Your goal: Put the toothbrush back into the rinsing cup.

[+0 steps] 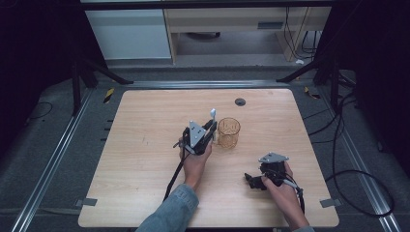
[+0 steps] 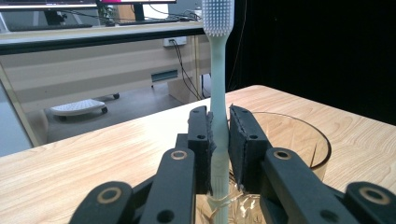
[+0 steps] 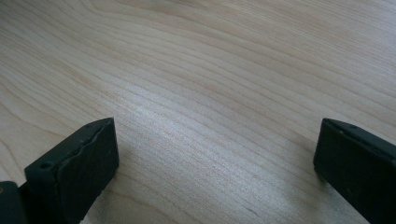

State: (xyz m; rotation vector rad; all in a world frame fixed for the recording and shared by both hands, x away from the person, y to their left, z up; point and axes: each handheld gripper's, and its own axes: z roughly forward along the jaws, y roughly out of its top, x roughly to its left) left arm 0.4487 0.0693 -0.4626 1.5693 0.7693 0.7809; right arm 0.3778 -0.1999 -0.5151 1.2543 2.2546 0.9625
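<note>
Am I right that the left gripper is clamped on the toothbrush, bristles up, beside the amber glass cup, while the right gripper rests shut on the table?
Not quite: the right gripper is open, its jaws wide apart over bare table, as the right gripper view shows. The rest holds: the left gripper clamps the toothbrush bristles up beside the amber glass cup.
</note>
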